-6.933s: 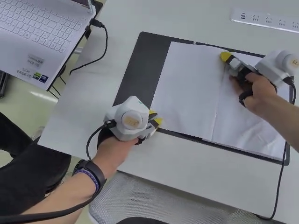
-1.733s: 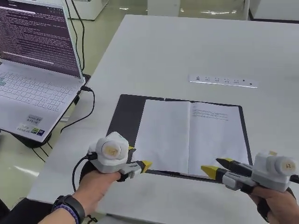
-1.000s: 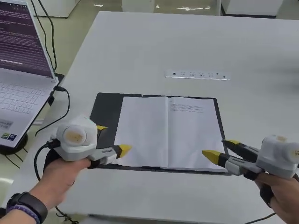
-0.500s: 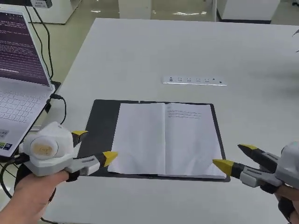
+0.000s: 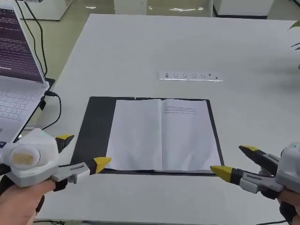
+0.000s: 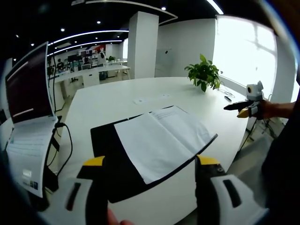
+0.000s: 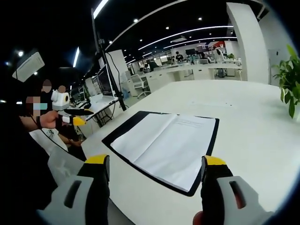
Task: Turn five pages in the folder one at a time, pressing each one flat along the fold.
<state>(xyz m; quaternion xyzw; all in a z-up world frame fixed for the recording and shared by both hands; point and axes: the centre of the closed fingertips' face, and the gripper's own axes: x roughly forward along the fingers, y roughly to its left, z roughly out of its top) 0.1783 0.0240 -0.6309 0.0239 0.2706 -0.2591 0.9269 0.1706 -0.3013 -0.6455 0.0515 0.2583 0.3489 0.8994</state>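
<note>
A black folder lies open on the white table, its white pages flat on either side of the fold. The folder also lies ahead of each gripper's jaws. My left gripper hovers off the folder's near left corner, open, with nothing between its yellow-tipped fingers. My right gripper hangs off the near right corner, also open and empty. Neither touches the paper.
A laptop with a cable sits at the table's left edge. A white power strip lies beyond the folder. A potted plant stands past the table's far end.
Both grippers have drawn back from the pages towards the near edge of the table and apart, left going left, right going right. The head camera has shifted, so the folder sits slightly differently in view.
</note>
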